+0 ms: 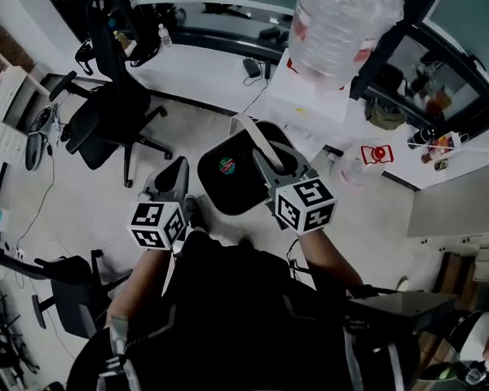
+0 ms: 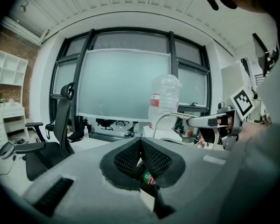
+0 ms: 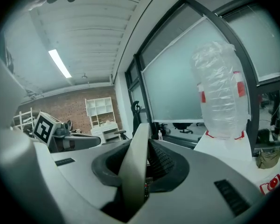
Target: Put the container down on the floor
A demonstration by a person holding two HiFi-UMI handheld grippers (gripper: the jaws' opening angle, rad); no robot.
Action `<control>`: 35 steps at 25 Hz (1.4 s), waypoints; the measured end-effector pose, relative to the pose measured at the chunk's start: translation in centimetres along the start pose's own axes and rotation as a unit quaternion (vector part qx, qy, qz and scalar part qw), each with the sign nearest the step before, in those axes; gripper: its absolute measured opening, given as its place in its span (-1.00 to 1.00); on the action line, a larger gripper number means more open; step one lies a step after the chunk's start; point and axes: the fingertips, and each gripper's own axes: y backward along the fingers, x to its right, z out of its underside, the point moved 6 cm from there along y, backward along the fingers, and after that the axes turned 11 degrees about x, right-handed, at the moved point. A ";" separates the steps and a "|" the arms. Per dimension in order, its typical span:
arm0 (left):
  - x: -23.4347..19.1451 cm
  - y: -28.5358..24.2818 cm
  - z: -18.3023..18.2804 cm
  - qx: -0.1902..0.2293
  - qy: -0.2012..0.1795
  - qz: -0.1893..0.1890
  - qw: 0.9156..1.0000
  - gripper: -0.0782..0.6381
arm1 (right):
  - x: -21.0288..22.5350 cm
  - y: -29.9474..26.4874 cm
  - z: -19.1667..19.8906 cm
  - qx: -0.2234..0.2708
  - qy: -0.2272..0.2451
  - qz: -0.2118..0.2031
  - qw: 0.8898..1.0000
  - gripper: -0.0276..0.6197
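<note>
A round black container (image 1: 228,187) hangs from its pale strap handle (image 1: 257,141), held up above the floor (image 1: 200,129). In the head view it sits below and left of the big clear water bottle (image 1: 342,23), on the person's side of it. It is seen from above as a near-circle, so its long axis runs up and down and its top faces the camera. A small green and red sticker (image 1: 226,166) shows on the dark surface turned upward.

The handle arches up from the container's rim on the bottle's side and passes into the right gripper (image 1: 267,157). In the right gripper view the flat pale handle (image 3: 134,171) stands on edge between the dark meshed fingers (image 3: 163,164) and rises from low in the frame past their tips. The fingers pinch it, with the strap filling the gap between them. The container body lies below the fingers and out of that view, while the water bottle (image 3: 221,92) stands ahead and to the right.

The left gripper (image 1: 178,169) is farther from the water bottle than the container is, just beside the container's rim and apart from the handle. In the left gripper view its fingers (image 2: 128,158) are pressed together at their tips and hold nothing. Low in the slit between them a bit of the sticker (image 2: 148,177) shows, and the water bottle (image 2: 164,99) rises beyond.
</note>
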 end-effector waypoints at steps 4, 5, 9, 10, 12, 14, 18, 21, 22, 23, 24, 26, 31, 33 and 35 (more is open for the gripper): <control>-2.7 -1.7 -0.5 0.017 -0.001 -0.002 1.000 -0.76 | -0.2 -2.5 -0.1 -0.001 0.008 0.006 1.000 -0.65; -3.4 -2.2 -0.4 0.016 0.004 0.006 1.000 -0.76 | -0.3 -3.2 -0.1 -0.002 0.009 0.008 1.000 -0.65; -6.4 -5.0 -0.7 0.020 0.010 0.033 0.999 -0.76 | -0.4 -6.5 -0.3 -0.004 0.013 0.022 1.000 -0.65; -7.2 -5.8 -0.9 0.022 0.009 0.039 0.999 -0.76 | -0.4 -7.4 -0.3 -0.004 0.015 0.025 1.000 -0.65; -8.9 -7.3 -1.0 0.023 0.010 0.048 0.999 -0.76 | -0.4 -9.3 -0.6 -0.006 0.020 0.028 0.999 -0.65; -10.4 -8.8 -0.9 0.021 0.014 0.057 0.998 -0.76 | -0.3 -11.0 -0.7 -0.009 0.025 0.031 0.999 -0.65; -13.5 -11.8 -1.0 0.022 0.021 0.068 0.997 -0.76 | 0.4 -14.5 -0.7 -0.009 0.027 0.044 0.999 -0.65; -16.1 -13.8 -1.4 0.025 0.023 0.073 0.997 -0.76 | 0.8 -17.4 -0.7 -0.010 0.028 0.054 0.998 -0.65; -16.9 -14.3 -1.6 0.025 0.024 0.075 0.997 -0.76 | 0.9 -18.3 -0.8 -0.011 0.029 0.058 0.998 -0.65; -17.7 -14.7 -1.7 0.025 0.025 0.077 0.996 -0.76 | 1.0 -19.1 -0.8 -0.012 0.030 0.061 0.998 -0.65; -18.5 -15.0 -1.7 0.024 0.026 0.080 0.996 -0.76 | 1.0 -19.9 -0.8 -0.014 0.030 0.065 0.997 -0.65; -20.1 -15.7 -1.6 0.021 0.023 0.086 0.996 -0.76 | 0.9 -21.5 -0.6 -0.017 0.031 0.073 0.997 -0.65; -23.5 -18.8 -1.6 0.010 0.026 0.098 0.995 -0.76 | 1.8 -26.0 0.0 -0.031 0.040 0.083 0.995 -0.65; -24.6 -19.8 -1.4 0.007 0.030 0.102 0.994 -0.76 | 2.3 -27.6 0.4 -0.041 0.043 0.087 0.994 -0.65; -25.7 -20.6 -1.1 0.005 0.031 0.106 0.994 -0.76 | 2.7 -29.1 1.0 -0.049 0.047 0.091 0.994 -0.65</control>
